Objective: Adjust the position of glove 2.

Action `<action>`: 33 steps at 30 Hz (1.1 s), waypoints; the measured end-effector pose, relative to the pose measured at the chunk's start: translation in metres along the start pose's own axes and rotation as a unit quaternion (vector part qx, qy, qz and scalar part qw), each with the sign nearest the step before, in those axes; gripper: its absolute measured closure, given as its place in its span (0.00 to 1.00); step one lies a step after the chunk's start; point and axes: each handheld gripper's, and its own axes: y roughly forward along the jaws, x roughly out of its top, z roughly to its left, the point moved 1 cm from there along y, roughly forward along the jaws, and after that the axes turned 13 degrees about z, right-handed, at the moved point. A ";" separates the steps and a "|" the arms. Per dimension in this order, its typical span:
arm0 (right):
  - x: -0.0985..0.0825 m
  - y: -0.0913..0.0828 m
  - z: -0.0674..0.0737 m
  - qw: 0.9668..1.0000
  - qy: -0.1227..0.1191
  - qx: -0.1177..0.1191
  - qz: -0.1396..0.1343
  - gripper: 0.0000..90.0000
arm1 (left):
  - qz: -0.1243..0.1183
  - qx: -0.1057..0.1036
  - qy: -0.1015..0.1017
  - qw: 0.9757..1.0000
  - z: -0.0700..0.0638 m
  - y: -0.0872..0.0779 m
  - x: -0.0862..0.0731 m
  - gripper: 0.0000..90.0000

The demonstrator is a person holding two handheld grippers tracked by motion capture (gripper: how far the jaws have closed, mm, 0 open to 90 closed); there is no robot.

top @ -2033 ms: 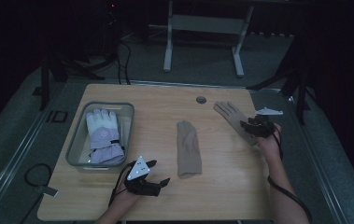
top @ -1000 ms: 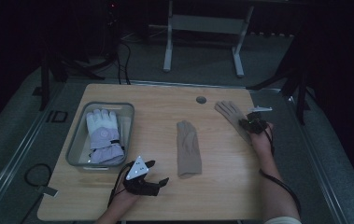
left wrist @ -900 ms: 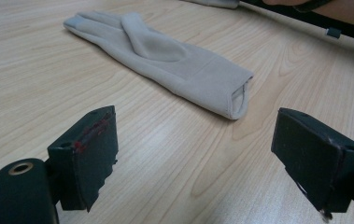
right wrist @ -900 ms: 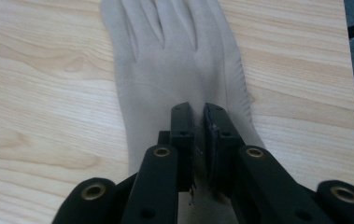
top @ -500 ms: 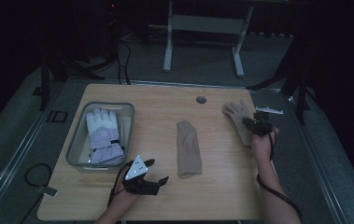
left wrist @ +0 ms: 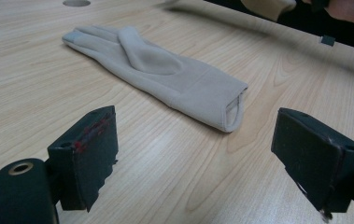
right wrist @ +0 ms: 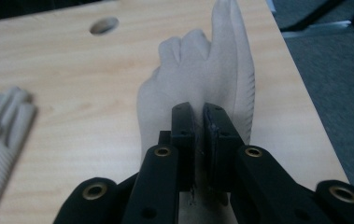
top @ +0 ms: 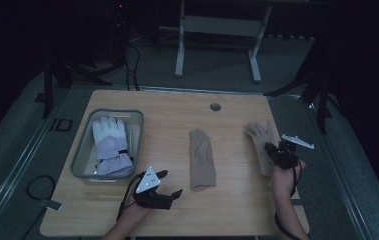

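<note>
Two beige gloves lie on the wooden table (top: 167, 125). One beige glove (top: 202, 160) rests flat in the middle, cuff toward the front edge. My left gripper (top: 169, 187) sits near that edge, open, its jaws apart facing the glove's cuff (left wrist: 233, 109); nothing is between them (left wrist: 212, 149). The second beige glove (top: 259, 137) is at the right, and my right gripper (top: 277, 152) is shut on its cuff end. In the right gripper view the jaws (right wrist: 199, 135) pinch the fabric, and the glove's fingers (right wrist: 202, 70) trail away from them.
A clear bin (top: 79, 165) at the left holds a white padded glove (top: 109, 145). A round cable hole (top: 215, 107) sits near the table's far edge. The table's right edge (top: 297, 165) is close beside my right hand. Dark floor and a metal stand lie beyond.
My right gripper has pulled back toward the front edge, dragging the right-hand glove with it. The left gripper and the middle glove have stayed put.
</note>
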 end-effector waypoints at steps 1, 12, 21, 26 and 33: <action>-0.005 0.000 0.000 1.000 0.001 -0.007 0.001 0.93 | 0.000 0.000 0.001 1.000 0.000 0.000 0.000 0.17; -0.044 0.018 -0.005 0.998 0.010 -0.024 0.054 0.91 | -0.001 0.000 0.007 1.000 -0.001 0.000 0.000 0.17; -0.045 0.014 -0.007 0.999 -0.008 -0.023 0.043 0.83 | 0.002 0.000 0.010 1.000 -0.002 0.001 0.000 0.17; -0.040 0.005 -0.012 0.998 -0.052 0.015 0.030 0.66 | 0.000 -0.002 0.009 1.000 -0.001 0.001 -0.001 0.17; -0.033 0.001 -0.021 0.989 -0.132 0.051 0.037 0.63 | 0.001 -0.003 0.010 1.000 -0.001 0.001 -0.001 0.17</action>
